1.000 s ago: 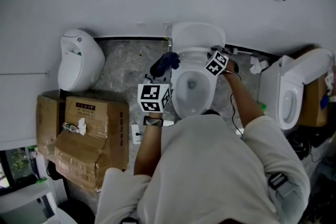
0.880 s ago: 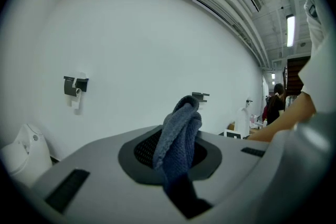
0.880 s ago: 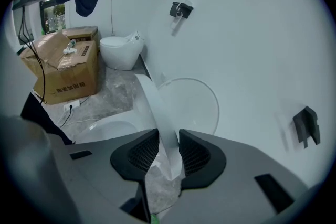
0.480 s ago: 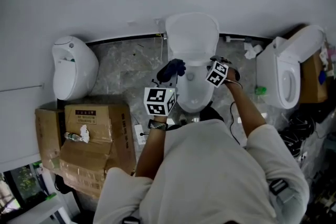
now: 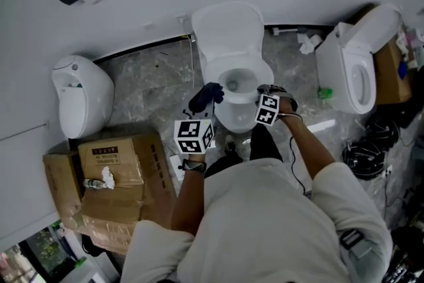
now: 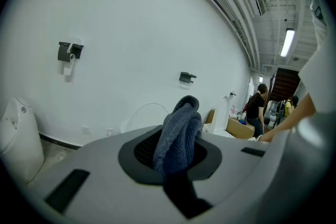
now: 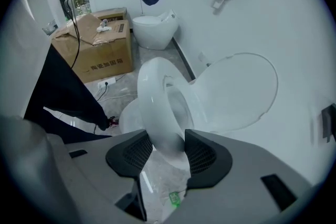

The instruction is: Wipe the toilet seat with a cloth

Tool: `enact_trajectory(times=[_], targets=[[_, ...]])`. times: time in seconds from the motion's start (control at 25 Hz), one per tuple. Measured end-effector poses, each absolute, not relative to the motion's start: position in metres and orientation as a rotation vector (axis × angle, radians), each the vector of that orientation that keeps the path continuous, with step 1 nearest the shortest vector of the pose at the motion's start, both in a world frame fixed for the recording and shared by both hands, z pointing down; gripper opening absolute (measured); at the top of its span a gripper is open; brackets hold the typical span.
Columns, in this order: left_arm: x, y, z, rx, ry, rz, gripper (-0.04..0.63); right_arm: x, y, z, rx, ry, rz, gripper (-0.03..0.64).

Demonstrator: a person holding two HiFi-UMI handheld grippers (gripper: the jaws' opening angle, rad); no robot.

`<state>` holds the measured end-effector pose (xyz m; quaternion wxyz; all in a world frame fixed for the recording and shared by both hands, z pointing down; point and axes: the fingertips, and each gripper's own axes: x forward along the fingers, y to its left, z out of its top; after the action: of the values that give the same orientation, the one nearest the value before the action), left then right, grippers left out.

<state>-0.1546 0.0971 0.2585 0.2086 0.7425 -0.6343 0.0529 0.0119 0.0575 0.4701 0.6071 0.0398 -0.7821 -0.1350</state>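
Since a second ago in the head view, my right gripper (image 5: 264, 95) has travelled from the back of the bowl, near the raised lid (image 5: 226, 30), to the front edge of the toilet seat (image 5: 215, 79). The seat now looks to lie flat. My left gripper (image 5: 201, 109) hangs just left of the bowl with the cloth (image 5: 205, 96), not touching the seat. Through the left gripper view, the jaws are clamped on the bunched blue cloth (image 6: 178, 134), which sticks up against the white wall. Through the right gripper view, the jaws have just been opening. They stand wide on either side of the seat's front rim (image 7: 157, 107), and I judge the pads no longer pinch it. That frees the seat, so wiping has not begun but can start next.
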Motion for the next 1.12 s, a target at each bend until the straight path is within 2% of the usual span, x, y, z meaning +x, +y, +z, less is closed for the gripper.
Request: enact_trajectory(times=[0.56, 1.12], targets=[[-0.136, 0.107, 0.327, 2.046, -1.676, 0.223, 0.046, 0.044, 0.141, 0.553, -0.076, -1.774, -0.212, 0.259], [-0.119, 0.107, 0.419, 2.029, -1.576, 0.291, 0.046, 0.062, 0.191, 0.659, -0.087, -1.743, 0.024, 0.261]])
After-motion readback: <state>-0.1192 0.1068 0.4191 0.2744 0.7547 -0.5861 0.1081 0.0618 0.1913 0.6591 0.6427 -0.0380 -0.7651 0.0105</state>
